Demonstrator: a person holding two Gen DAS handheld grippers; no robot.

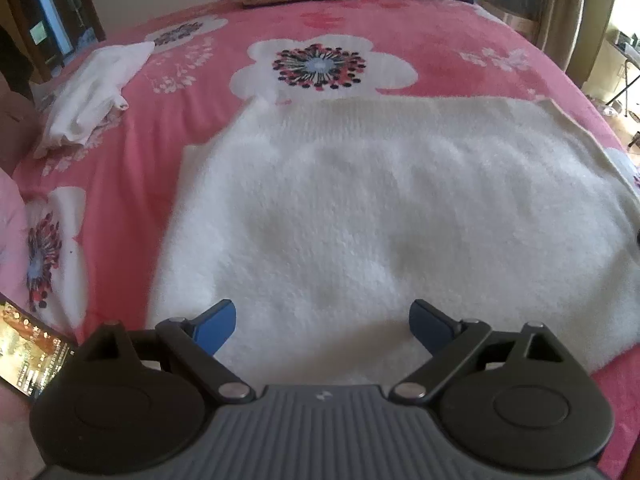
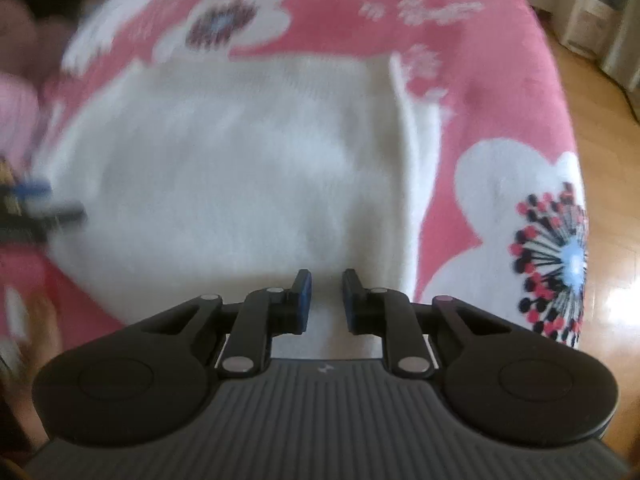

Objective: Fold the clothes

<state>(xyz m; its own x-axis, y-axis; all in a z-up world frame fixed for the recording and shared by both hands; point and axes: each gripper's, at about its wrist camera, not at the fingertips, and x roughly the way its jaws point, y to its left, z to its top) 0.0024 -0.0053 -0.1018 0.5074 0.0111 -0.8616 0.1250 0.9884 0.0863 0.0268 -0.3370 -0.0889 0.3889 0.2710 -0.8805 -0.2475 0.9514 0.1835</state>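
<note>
lying flat on the bed, the sweater looks ready for folding, the left gripper wide and empty, the right gripper narrow, gripping nothing.

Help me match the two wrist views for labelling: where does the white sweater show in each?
Left wrist: white sweater fills the centre, spread beyond the open left tool.
Right wrist: it fills centre-left, beyond the right tool.
Shared landmark: the pink floral blanket under it.
</note>
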